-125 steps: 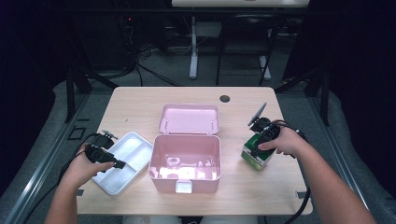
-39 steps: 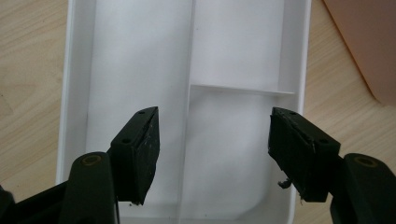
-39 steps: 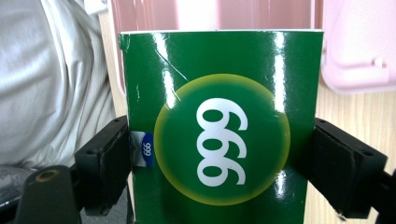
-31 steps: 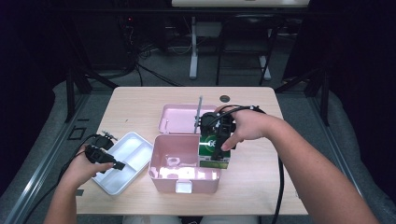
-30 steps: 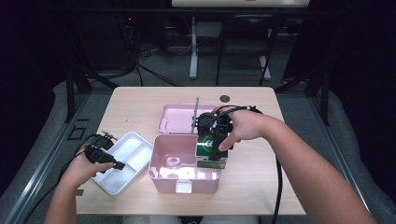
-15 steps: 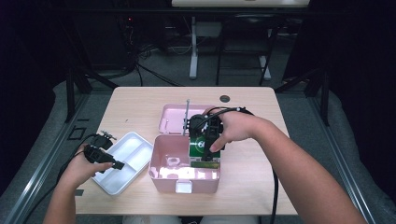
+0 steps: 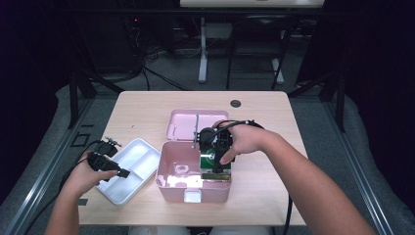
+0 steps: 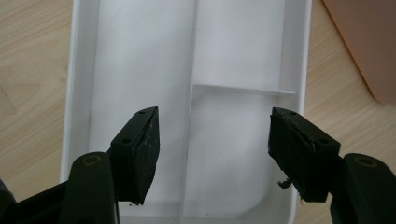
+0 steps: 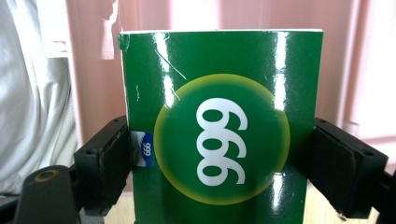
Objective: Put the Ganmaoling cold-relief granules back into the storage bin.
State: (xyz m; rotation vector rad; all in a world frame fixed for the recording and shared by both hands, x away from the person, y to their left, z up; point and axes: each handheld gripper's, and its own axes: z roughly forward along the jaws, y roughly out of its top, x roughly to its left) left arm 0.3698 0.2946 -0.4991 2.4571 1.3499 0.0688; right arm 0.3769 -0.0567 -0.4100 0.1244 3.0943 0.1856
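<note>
green box (image 9: 219, 140) pinched between the pads of my right gripper (image 7: 216, 147), jaws pressed on both of its sides, the round yellow badge with white numerals facing the gripper's camera. a few seconds ago this box stood on the table off to the right of the pink case (image 7: 193, 188); a second ago i had it over the case's right end, and since then it has come lower and a touch to the left. now, in the high view, the green box (image 7: 215, 164) sits down inside the right part of the open pink case, its lower edge near the front wall. i cannot tell whether it already rests on the floor of the case.

my left gripper (image 8: 212, 154) has stayed where it was, jaws spread wide with nothing between them, hovering over the white divided tray (image 8: 299, 116) that lies just left of the case. the pink lid (image 7: 183, 125) lies flat behind the case.

my reading: the carry is finished and the placing is nearly done. what remains is to settle the box on the bottom, let go, and lift out without dragging it or nudging the case wall.
</note>
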